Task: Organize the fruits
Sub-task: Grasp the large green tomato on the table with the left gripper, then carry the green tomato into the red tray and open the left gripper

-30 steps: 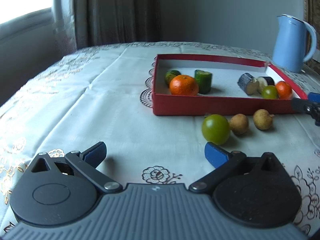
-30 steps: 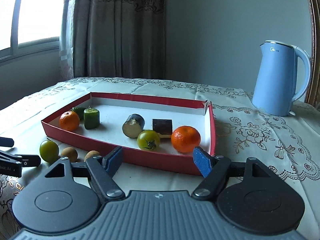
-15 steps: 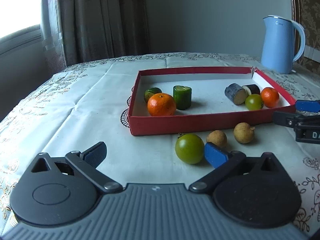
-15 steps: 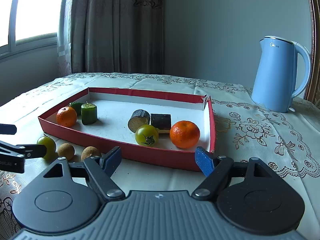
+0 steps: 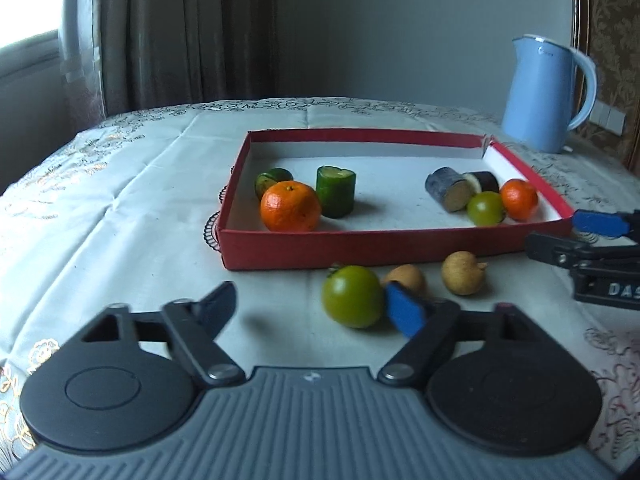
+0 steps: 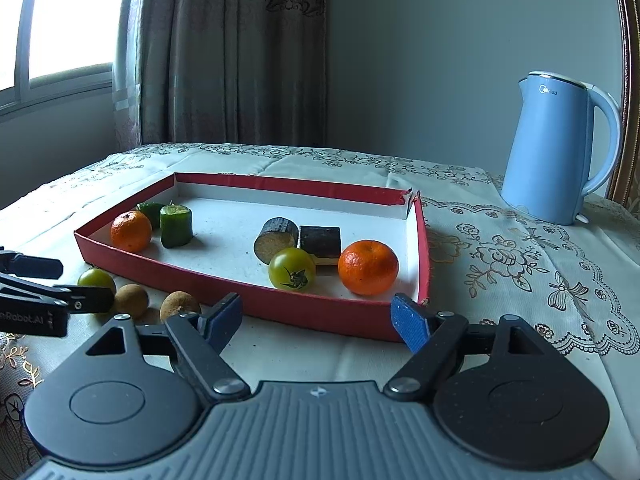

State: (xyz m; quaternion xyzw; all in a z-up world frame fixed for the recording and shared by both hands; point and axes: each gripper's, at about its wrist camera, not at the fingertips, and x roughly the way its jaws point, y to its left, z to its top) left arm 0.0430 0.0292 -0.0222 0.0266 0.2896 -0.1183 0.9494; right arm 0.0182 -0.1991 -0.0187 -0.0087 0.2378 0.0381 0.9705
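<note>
Covering table — embroidered tablecloth [image 6: 520, 248], curtain [image 6: 224, 52]

wall: plain grey-blue painted wall [image 6: 420, 60] straight ahead | window: bright daylit window [image 6: 60, 16] far left | curtain: brown patterned drape [image 6: 232, 52] ahead-left | table: cream embroidered tablecloth [image 6: 520, 264] below and ahead | light: soft daylight from left | far right: dark wooden frame edge [image 6: 626, 80]

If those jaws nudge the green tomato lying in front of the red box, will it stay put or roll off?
The green tomato is round and smooth and sits loose on the tablecloth, so a sideways nudge would probably roll it. Its glossy skin might slip between closing jaws. The brown fruit right beside it could stop a roll that way, or get bumped.
</note>
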